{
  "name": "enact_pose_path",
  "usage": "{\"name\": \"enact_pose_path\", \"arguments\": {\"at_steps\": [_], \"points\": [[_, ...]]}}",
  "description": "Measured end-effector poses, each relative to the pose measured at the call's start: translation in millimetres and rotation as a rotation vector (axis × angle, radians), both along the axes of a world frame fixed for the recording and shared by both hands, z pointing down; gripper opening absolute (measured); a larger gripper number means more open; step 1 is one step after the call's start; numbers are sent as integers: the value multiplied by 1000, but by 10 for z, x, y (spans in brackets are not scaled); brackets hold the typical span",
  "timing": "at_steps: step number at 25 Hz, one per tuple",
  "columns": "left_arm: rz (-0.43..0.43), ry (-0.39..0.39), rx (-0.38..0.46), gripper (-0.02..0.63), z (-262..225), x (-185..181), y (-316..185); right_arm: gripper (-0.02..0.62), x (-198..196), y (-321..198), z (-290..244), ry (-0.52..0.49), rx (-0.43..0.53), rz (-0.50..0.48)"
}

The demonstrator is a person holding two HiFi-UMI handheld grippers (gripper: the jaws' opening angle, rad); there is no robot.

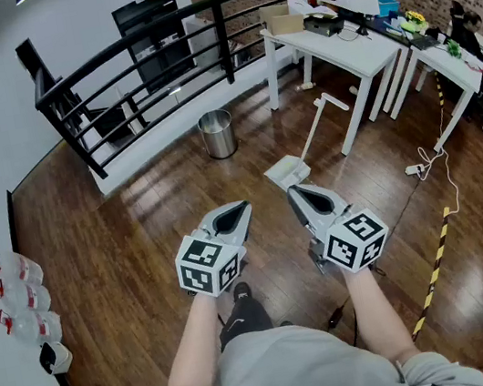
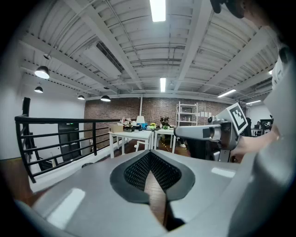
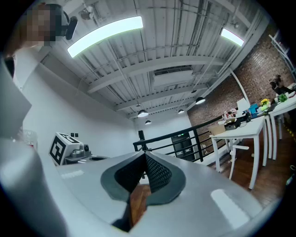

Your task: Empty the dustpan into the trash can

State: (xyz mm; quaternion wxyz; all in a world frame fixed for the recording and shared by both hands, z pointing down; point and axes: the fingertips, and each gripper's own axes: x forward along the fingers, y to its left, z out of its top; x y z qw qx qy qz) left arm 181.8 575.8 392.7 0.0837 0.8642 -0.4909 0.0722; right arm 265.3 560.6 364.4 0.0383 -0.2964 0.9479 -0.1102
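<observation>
A white dustpan [image 1: 288, 171] with a long white handle stands on the wooden floor, just ahead of both grippers. The round metal trash can [image 1: 217, 133] stands farther off, by the railing's base. My left gripper [image 1: 244, 205] is held out over the floor with its jaws shut and nothing between them. My right gripper [image 1: 292, 190] is beside it, also shut and empty, its tip close to the dustpan's near edge. In the left gripper view the left gripper [image 2: 149, 155] has its pads meeting at the tip. The right gripper [image 3: 144, 155] looks the same in its own view.
A black railing [image 1: 126, 60] curves across the back. White tables [image 1: 335, 43] loaded with gear stand at the right. A white cable and plug [image 1: 424, 167] and yellow-black tape [image 1: 435, 269] lie on the floor at the right. Bottles [image 1: 20, 300] line the left wall.
</observation>
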Motion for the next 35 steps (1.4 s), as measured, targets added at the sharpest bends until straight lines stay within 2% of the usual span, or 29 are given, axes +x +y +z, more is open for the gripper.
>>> {"name": "enact_pose_path", "arguments": {"at_steps": [4, 11, 26, 35], "points": [[8, 0, -5, 4, 20, -38, -185, 0, -34, -193, 11, 2, -3, 10], [38, 12, -4, 5, 66, -180, -934, 0, -141, -895, 38, 19, -2, 49], [143, 20, -14, 5, 42, -1019, -2985, 0, -994, -2919, -85, 69, 1, 153], [174, 35, -47, 5, 236, -1092, -3828, 0, -901, -3714, 209, 151, -54, 211]]}}
